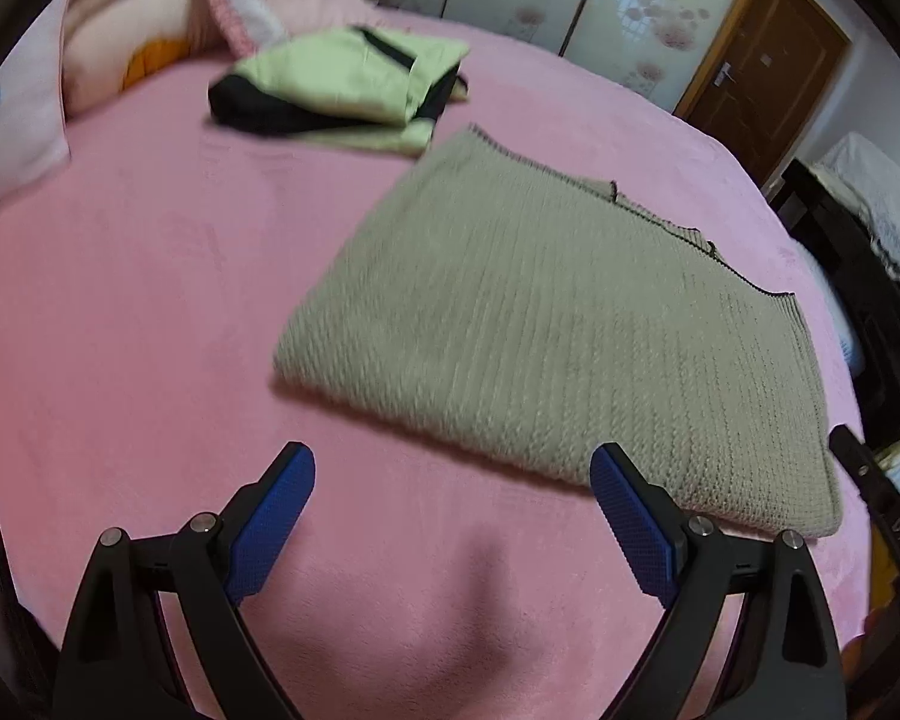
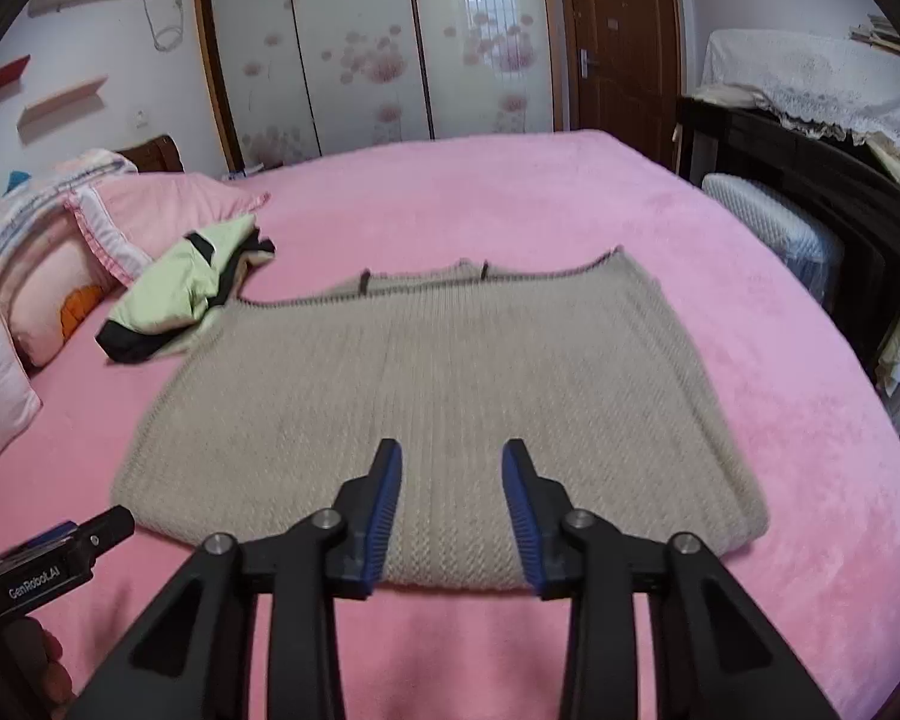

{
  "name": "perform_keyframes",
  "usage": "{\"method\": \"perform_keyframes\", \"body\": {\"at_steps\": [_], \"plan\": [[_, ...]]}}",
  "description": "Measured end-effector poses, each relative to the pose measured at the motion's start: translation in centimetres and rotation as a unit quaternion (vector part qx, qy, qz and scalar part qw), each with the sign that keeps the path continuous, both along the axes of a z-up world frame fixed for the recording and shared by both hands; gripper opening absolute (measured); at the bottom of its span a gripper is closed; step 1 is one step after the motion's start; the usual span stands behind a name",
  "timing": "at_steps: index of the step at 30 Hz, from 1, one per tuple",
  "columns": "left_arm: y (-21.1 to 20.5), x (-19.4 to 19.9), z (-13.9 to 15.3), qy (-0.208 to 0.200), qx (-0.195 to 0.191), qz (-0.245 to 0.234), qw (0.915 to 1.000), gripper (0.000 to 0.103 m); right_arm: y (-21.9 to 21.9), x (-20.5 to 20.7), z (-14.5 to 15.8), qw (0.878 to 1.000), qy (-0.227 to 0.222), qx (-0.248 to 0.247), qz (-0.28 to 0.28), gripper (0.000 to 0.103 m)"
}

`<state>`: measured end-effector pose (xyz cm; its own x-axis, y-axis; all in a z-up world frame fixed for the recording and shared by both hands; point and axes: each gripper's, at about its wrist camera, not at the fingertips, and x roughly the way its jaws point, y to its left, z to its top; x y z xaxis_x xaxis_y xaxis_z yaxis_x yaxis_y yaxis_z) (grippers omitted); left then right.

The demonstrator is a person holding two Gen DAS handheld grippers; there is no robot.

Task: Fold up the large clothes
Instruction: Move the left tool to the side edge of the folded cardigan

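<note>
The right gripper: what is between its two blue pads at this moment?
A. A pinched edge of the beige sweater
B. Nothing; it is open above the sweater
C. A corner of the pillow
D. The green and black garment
B: the right gripper has its pads apart with nothing clamped, and the beige sweater lies flat beneath it.

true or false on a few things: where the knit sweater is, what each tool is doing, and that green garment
1. The beige knit sweater lies folded flat on the pink bed. True.
2. The right tool is clamped on the sweater. False: its jaws stand open, gripping nothing.
3. The left tool is open, over the bed beside the sweater. True.
4. The green and black garment lies on top of the sweater. False: it lies beyond the sweater's far left corner, near the pillows.
</note>
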<state>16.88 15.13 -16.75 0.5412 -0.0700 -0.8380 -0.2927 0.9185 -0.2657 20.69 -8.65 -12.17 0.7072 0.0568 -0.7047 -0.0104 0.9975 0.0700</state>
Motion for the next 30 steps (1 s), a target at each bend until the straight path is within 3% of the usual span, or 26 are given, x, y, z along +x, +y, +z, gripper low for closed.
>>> {"method": "perform_keyframes", "body": {"at_steps": [3, 6, 9, 15, 23, 24, 26, 27, 28, 30], "plan": [[1.0, 0.0, -2.2, 0.009, -0.062, 0.007, 0.998, 0.092, 0.0, 0.1, -1.1, 1.0, 0.003, 0.003, -0.003, 0.031], [2.3, 0.2, -4.4, 0.01, -0.146, 0.024, 0.989, 0.092, 0.0, 0.3, -2.1, 1.0, 0.01, 0.011, 0.0, 0.025], [3.2, 0.6, -6.2, 0.001, -0.186, 0.043, 0.9816, 0.092, 0.3, 0.5, -3.0, 1.0, 0.019, 0.017, 0.008, 0.021], [4.0, 2.6, -8.2, -0.038, -0.194, 0.061, 0.9784, 0.092, 1.1, 0.9, -4.5, 0.999, 0.027, 0.023, 0.024, 0.021], [4.8, 7.4, -7.9, -0.071, -0.173, 0.065, 0.9803, 0.092, 1.9, 2.1, -5.5, 0.999, 0.027, 0.016, 0.036, 0.021], [4.9, 7.8, -7.6, -0.076, -0.171, 0.068, 0.98, 0.087, 1.9, 2.3, -5.6, 0.999, 0.027, 0.016, 0.037, 0.021], [5.1, 8.7, -7.2, -0.088, -0.165, 0.069, 0.9799, 0.063, 2.0, 2.6, -5.7, 0.999, 0.026, 0.016, 0.036, 0.021], [5.2, 9.1, -7.0, -0.09, -0.164, 0.065, 0.9802, 0.037, 2.0, 2.7, -5.7, 0.999, 0.025, 0.016, 0.036, 0.021], [5.1, 9.7, -6.8, -0.091, -0.163, 0.056, 0.9809, 0.024, 2.0, 3.0, -5.8, 0.999, 0.025, 0.016, 0.037, 0.021], [5.0, 10.2, -6.2, -0.091, -0.152, 0.053, 0.9827, 0.02, 2.2, 3.5, -5.9, 0.999, 0.025, 0.016, 0.037, 0.021]]}}
